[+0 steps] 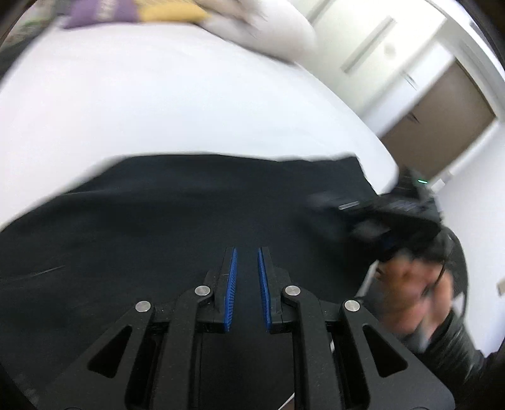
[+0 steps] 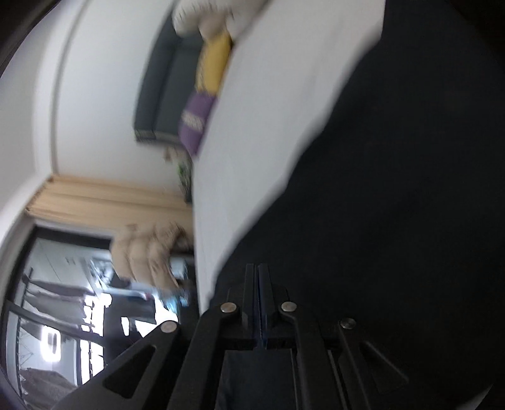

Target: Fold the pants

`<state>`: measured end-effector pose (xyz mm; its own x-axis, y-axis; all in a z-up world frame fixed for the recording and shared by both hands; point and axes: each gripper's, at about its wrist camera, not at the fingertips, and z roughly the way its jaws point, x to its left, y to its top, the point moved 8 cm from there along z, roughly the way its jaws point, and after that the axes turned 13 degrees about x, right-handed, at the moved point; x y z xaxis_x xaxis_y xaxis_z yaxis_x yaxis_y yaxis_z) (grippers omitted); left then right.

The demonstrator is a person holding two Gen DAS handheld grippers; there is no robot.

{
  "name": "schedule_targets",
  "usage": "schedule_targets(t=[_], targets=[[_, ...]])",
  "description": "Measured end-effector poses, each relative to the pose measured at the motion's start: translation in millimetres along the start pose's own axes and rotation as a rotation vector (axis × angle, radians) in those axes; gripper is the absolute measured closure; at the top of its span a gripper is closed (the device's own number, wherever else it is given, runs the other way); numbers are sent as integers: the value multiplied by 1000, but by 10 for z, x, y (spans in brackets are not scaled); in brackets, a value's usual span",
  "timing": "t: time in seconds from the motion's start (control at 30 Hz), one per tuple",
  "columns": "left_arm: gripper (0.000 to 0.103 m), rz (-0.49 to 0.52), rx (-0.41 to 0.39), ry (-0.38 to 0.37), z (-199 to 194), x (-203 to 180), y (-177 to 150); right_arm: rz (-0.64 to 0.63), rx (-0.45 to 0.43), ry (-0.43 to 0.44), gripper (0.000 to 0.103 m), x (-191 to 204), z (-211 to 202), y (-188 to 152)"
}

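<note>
- Black pants: spread on the near part of the white bed; likely soft, light, limp; best pinched at an edge.
- Left hand-held gripper: fingers apart, empty, over cloth.
- Right hand-held gripper: fingers together; whether cloth is caught, cannot tell.

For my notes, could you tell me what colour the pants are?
Black pants, clearest in the left wrist view.

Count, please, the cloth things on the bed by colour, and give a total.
Black: 1, the dark pants spread on the white bed sheet.
Purple: 1, a blurred purple cloth.
Yellow: 1, a blurred yellow cloth.
White or cream: 1, a pale rumpled heap.
Total: 4.
</note>
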<state>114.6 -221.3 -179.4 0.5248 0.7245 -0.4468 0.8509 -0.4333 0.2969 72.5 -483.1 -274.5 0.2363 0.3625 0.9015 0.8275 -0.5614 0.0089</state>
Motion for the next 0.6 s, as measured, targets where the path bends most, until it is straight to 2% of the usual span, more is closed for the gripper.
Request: schedule_targets(t=[0.03, 0.07, 0.1, 0.13, 0.2, 0.3, 0.33, 0.37, 0.5, 0.53, 0.6], targets=[[90, 14, 41, 7, 237, -43, 28, 22, 15, -7, 103, -82, 101, 9], [90, 7, 67, 22, 369, -11, 18, 54, 7, -10, 103, -209, 102, 38], [90, -11, 80, 19, 452, 44, -9, 63, -8, 12, 103, -124, 148, 148], [90, -32, 65, -20, 450, 97, -34, 53, -32, 3, 103, -99, 82, 165], [90, -63, 41, -30, 352, 252, -91, 19, -84, -73, 103, -200, -221, 251], [90, -114, 11, 1, 141, 577, -179, 103, -174, -21, 103, -505, -621, 560], [90, -137, 2, 6, 72, 683, -235, 115, -203, -32, 103, -444, -573, 563], [90, -162, -10, 14, -11, 796, -301, 133, -241, -43, 103, -515, -735, 631], [90, -221, -61, 12, -353, 1179, -579, 161, -332, -78, 103, -748, -1145, 587], [90, -228, -73, 5, -448, 1300, -626, 158, -345, -90, 103, -731, -1132, 563], [90, -235, -94, 43, -628, 1528, -783, 162, -367, -105, 103, -813, -1324, 576]])
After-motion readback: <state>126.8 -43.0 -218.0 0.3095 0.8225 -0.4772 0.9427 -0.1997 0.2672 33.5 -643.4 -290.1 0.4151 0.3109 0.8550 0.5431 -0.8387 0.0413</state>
